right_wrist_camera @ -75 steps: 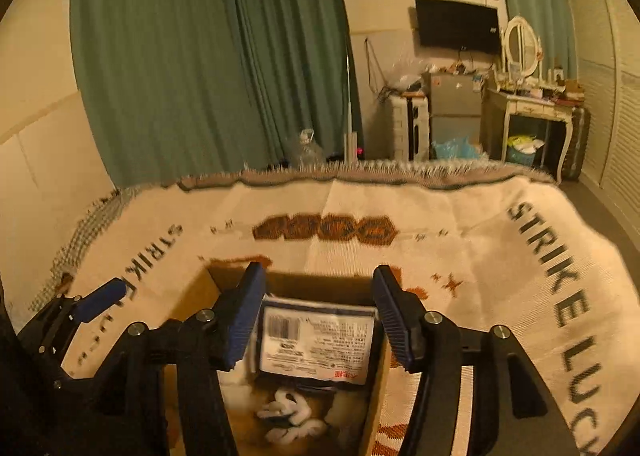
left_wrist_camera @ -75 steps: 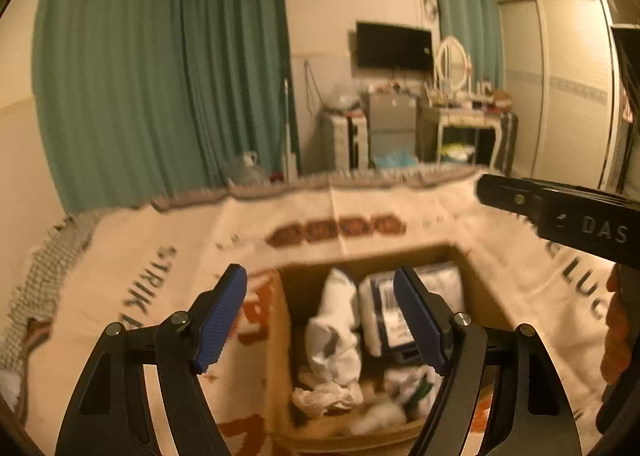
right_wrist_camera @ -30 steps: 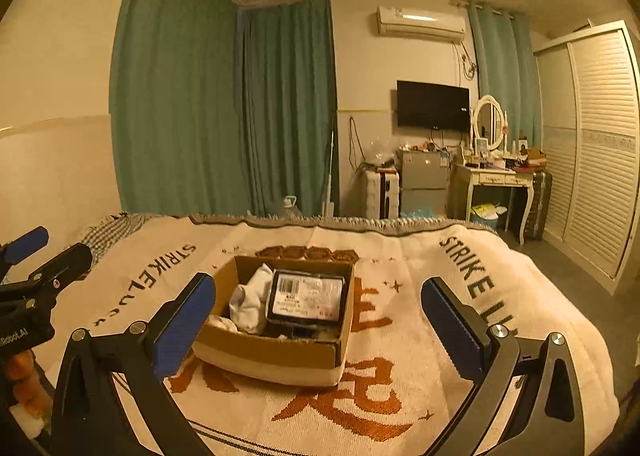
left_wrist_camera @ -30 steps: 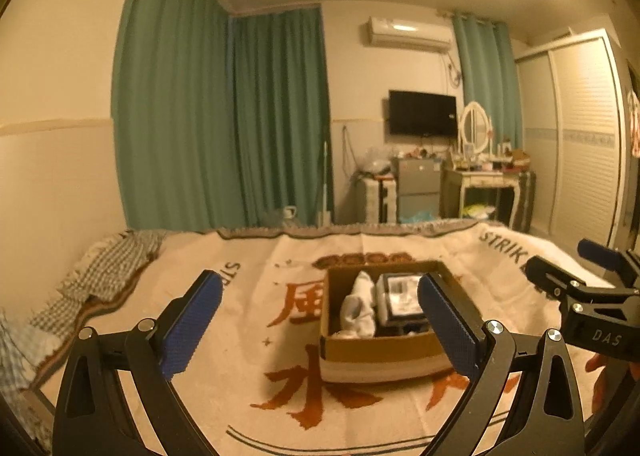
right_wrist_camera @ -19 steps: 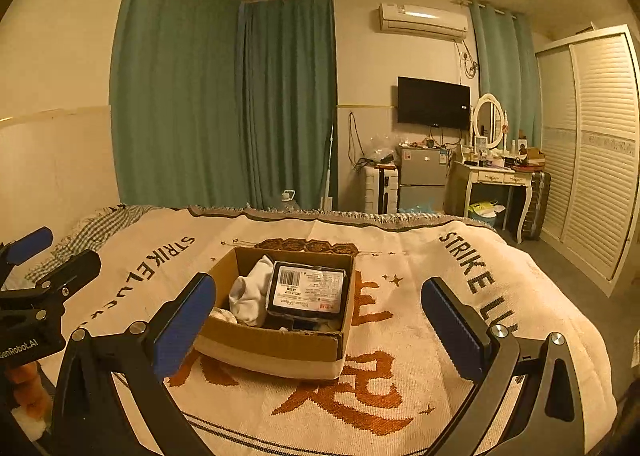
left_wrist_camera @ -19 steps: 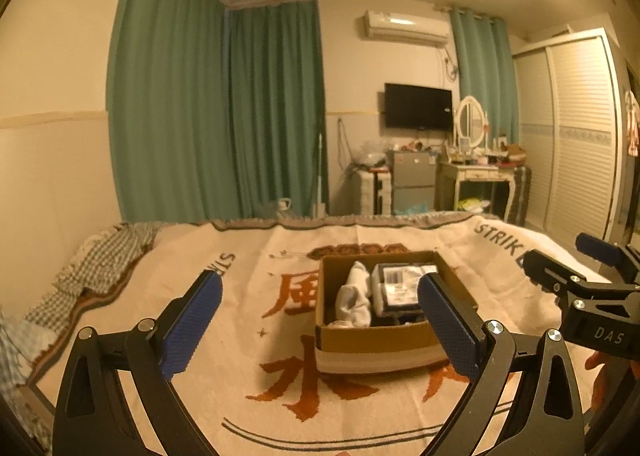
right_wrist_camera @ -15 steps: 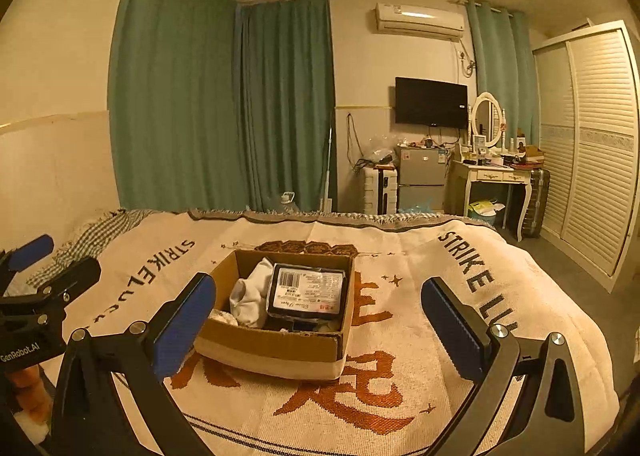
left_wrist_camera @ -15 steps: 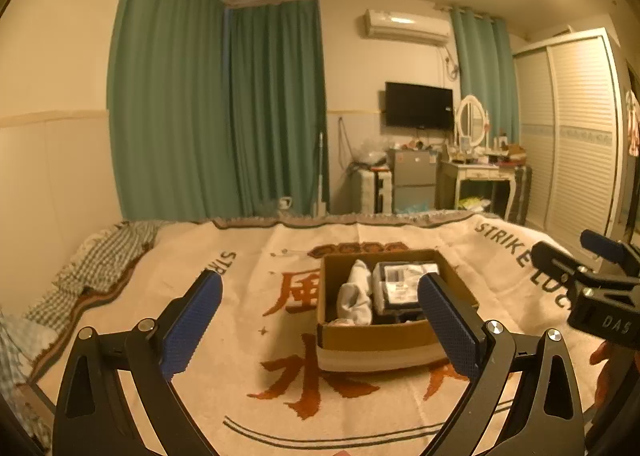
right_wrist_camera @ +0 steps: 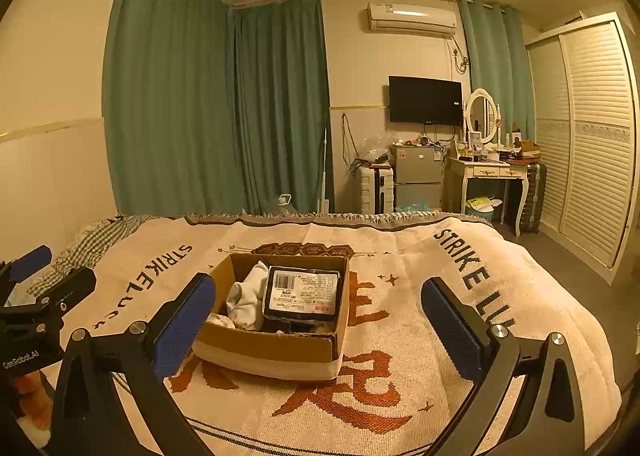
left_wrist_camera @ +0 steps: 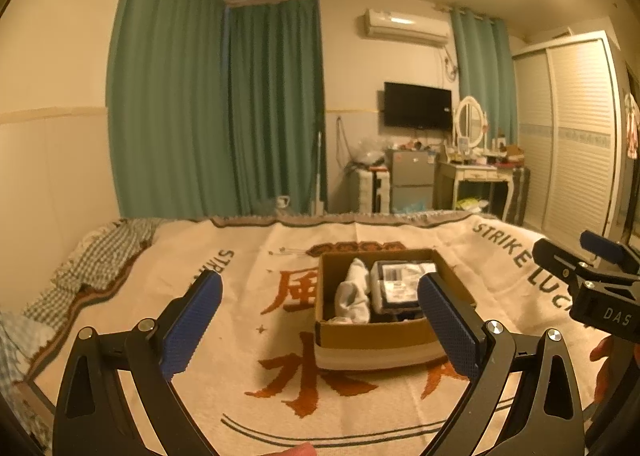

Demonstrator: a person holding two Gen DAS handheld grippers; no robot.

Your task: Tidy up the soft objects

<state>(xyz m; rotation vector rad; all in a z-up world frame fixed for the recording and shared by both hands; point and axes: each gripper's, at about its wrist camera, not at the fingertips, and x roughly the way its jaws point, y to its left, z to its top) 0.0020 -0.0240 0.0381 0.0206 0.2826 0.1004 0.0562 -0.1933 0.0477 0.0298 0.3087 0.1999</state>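
A cardboard box [left_wrist_camera: 372,334] [right_wrist_camera: 264,350] sits on the bed's printed blanket. Inside it are white socks [left_wrist_camera: 354,290] [right_wrist_camera: 248,298] and a dark plastic packet with a barcode label [left_wrist_camera: 400,284] [right_wrist_camera: 302,290]. My left gripper [left_wrist_camera: 320,320] is wide open and empty, held back from the box. My right gripper [right_wrist_camera: 320,324] is also wide open and empty, back from the box. Each gripper shows at the edge of the other's view: the right one [left_wrist_camera: 596,280], the left one [right_wrist_camera: 36,296].
The cream blanket [right_wrist_camera: 400,396] with orange characters covers the bed. A checked cloth [left_wrist_camera: 100,260] lies at the bed's left edge. Beyond the bed stand green curtains [right_wrist_camera: 224,115], a small fridge [right_wrist_camera: 418,175], a dressing table [right_wrist_camera: 492,175] and a wardrobe [right_wrist_camera: 592,135].
Both grippers pulled back from over the box and opened wide. Over the last half second they barely moved.
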